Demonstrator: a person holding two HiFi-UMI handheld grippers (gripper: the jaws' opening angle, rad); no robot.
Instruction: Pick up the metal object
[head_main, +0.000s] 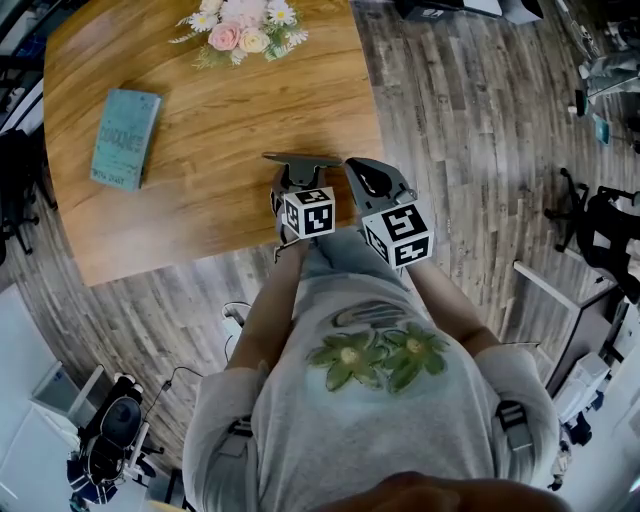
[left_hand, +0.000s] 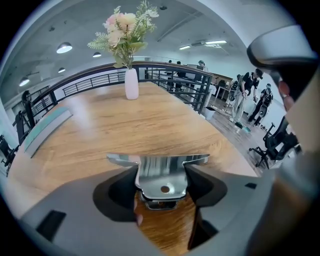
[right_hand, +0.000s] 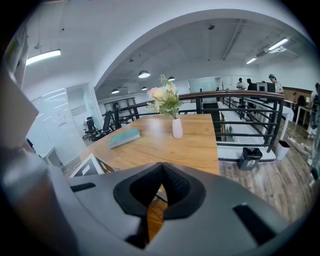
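The metal object (head_main: 300, 160) is a shiny bent bracket with a flat winged top edge and a hole in its body (left_hand: 161, 172). It sits near the front right corner of the wooden table (head_main: 220, 130). My left gripper (head_main: 298, 175) has a jaw on each side of the bracket's narrow body (left_hand: 161, 184), and both pads touch its sides. Whether the bracket rests on the wood or hangs just above it, I cannot tell. Close to the right, my right gripper (head_main: 365, 172) has its jaws together with nothing between them (right_hand: 161, 167).
A teal book (head_main: 125, 138) lies on the table's left side. A white vase of flowers (head_main: 245, 28) stands at the far edge. The table's right edge runs just beside both grippers, with wood floor beyond. Railings and office chairs stand farther off.
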